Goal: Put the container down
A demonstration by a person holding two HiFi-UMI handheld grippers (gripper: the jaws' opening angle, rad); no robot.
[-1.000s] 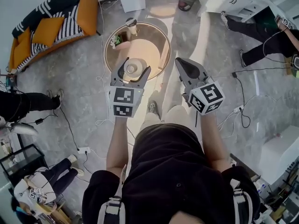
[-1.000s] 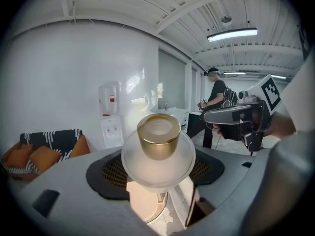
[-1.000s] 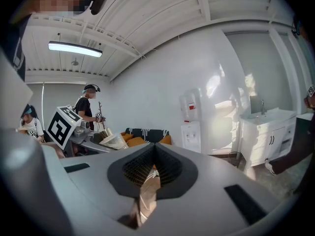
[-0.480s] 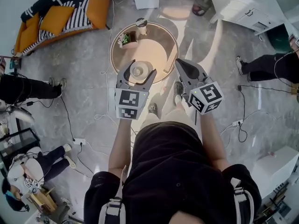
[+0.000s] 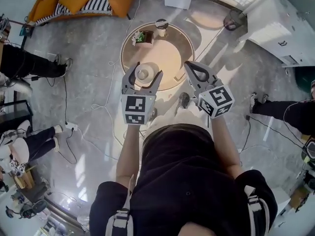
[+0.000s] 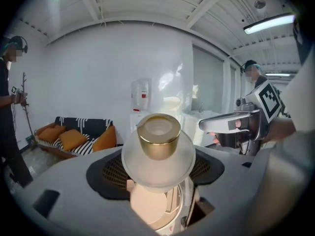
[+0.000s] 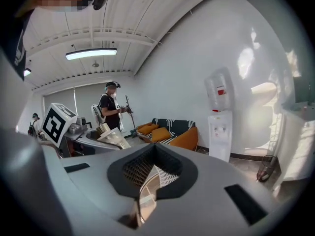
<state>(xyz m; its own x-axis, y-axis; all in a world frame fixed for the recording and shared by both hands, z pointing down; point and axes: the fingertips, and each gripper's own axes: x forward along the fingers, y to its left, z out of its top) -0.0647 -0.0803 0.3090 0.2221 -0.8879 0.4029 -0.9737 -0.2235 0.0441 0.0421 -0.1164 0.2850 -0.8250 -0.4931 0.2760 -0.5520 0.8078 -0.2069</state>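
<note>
Left gripper (image 5: 142, 75): jaws set wide and clamped on the frosted body of the container (image 6: 157, 154), with its gold cap (image 6: 158, 135) uppermost. The pads bear on both sides, and the grip looks centred.

Right gripper (image 5: 193, 68): jaws closed together with nothing between them. It is held just beside the left one and apart from the container.

Location of the container: carried in the air. In the head view it lies over the near part of the round table (image 5: 165, 58). Its height above the tabletop cannot be judged.

Surroundings: a small planter (image 5: 142, 36) and a cup (image 5: 161, 23) stand at the table's far rim, well apart from the container. The middle of the tabletop is bare.

Step in hand, as judged: lowering for set-down. Recommended practice:
- Keep the cap upright and descend straight onto the bare centre.
- Let the base seat flat before the jaws part.
- Open the jaws evenly so neither pad drags the container sideways.
- Keep the right gripper out of the descent path.
</note>
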